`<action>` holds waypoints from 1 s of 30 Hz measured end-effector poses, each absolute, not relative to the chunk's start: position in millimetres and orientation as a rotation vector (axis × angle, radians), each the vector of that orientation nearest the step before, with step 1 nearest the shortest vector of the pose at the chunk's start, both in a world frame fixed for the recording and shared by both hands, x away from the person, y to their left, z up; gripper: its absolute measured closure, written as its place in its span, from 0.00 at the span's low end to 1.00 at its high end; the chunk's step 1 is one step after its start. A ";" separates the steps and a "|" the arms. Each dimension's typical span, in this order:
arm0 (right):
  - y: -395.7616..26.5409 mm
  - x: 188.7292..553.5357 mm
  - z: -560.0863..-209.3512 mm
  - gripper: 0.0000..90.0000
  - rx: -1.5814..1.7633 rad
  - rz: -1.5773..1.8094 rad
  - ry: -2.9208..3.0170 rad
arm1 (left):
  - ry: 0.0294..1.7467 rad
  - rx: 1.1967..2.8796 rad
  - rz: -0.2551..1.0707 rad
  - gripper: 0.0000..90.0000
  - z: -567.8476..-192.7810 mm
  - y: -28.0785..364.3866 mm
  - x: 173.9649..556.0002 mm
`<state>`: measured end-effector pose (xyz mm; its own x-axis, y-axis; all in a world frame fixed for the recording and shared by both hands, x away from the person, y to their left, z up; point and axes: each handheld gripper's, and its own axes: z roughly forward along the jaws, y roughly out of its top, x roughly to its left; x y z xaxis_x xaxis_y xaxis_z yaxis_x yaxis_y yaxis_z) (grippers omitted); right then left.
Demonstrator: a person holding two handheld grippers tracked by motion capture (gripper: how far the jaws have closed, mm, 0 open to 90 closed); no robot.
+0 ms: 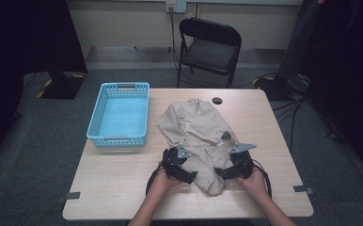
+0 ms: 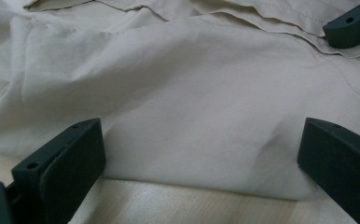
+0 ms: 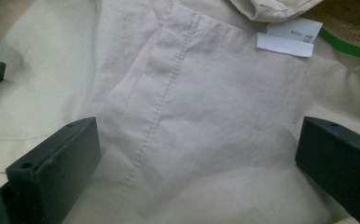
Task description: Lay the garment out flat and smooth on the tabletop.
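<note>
A beige garment (image 1: 196, 129) lies crumpled on the wooden table (image 1: 123, 179), its near end bunched between my two hands. My left gripper (image 1: 185, 174) sits at the cloth's near left edge, open, with beige fabric (image 2: 192, 107) spread between its jaws above the table surface. My right gripper (image 1: 223, 173) rests at the near right edge, open over a stitched seam (image 3: 164, 102). A white label (image 3: 287, 39) and a green strip (image 3: 348, 46) show farther along the cloth. The other gripper's jaw tip (image 2: 353, 23) shows at the upper right of the left gripper view.
A light blue plastic basket (image 1: 119, 115) stands empty on the table's left side. A small black round object (image 1: 217, 100) sits near the far edge. A black folding chair (image 1: 209, 49) stands behind the table, with cables on the floor at right.
</note>
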<state>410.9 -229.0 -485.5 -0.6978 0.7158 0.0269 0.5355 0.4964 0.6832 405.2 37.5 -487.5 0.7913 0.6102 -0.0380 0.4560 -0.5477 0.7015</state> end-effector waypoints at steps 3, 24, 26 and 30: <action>-228.7 410.7 -485.4 0.00 1.070 0.996 2.478 | 0.787 2.245 0.271 0.00 -487.6 37.4 405.1; -212.6 438.1 -454.1 0.19 0.960 1.061 2.461 | 0.787 2.245 0.269 0.00 -487.5 37.6 405.2; -207.4 444.3 -450.9 0.22 0.950 1.054 2.459 | 0.787 2.244 0.268 0.00 -487.6 37.5 405.2; -197.3 456.2 -448.2 0.32 0.921 1.028 2.454 | 0.786 2.244 0.266 0.00 -487.7 37.5 405.3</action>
<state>456.2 -197.3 -448.2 -0.7388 0.6723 -0.0468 0.4383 0.5321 0.7245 405.3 37.5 -487.7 0.7914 0.6098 -0.0431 0.4583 -0.5452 0.7019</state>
